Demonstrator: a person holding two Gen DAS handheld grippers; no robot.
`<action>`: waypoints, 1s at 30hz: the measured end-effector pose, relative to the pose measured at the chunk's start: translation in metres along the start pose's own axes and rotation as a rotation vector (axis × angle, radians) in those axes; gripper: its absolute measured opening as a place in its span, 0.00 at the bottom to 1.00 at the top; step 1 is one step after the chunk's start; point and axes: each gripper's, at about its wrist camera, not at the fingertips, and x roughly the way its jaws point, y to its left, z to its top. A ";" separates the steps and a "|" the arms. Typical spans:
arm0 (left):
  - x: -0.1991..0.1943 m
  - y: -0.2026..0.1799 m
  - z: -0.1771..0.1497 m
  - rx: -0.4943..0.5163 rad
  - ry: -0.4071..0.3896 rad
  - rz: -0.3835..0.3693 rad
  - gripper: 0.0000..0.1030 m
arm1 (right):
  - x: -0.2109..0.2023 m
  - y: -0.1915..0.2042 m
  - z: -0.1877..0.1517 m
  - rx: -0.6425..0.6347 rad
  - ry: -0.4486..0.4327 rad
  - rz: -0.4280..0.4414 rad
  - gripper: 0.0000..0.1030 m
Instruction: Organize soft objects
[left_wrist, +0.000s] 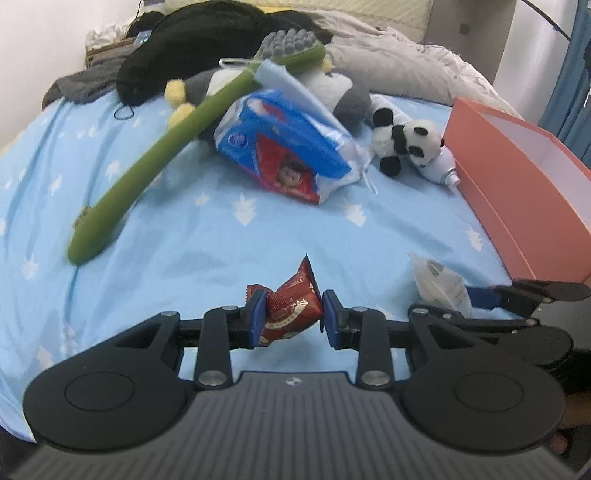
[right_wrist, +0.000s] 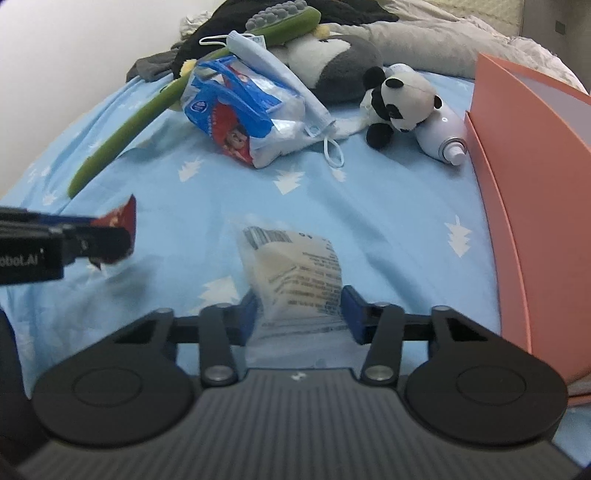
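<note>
Red snack packet clamped in left tongs, white pouch pinched in right tongs beside orange box.

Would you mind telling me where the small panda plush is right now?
The panda plush lies at the far right of the bed in both wrist views, leaning on the white bottle beside the orange box.

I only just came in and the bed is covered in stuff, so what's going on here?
A person is tidying the bed with two handheld grippers. The left gripper holds a red packet; the right gripper has its jaws around a white packet. The orange box sits at the right.
</note>
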 end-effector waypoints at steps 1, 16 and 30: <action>-0.001 -0.001 0.002 -0.004 0.000 -0.007 0.37 | -0.001 0.001 0.000 -0.006 0.002 -0.008 0.33; -0.027 -0.011 0.033 0.006 -0.060 -0.059 0.36 | -0.042 -0.008 0.003 0.069 -0.077 -0.033 0.17; -0.067 -0.043 0.080 0.034 -0.164 -0.196 0.37 | -0.129 -0.024 0.040 0.117 -0.297 -0.084 0.16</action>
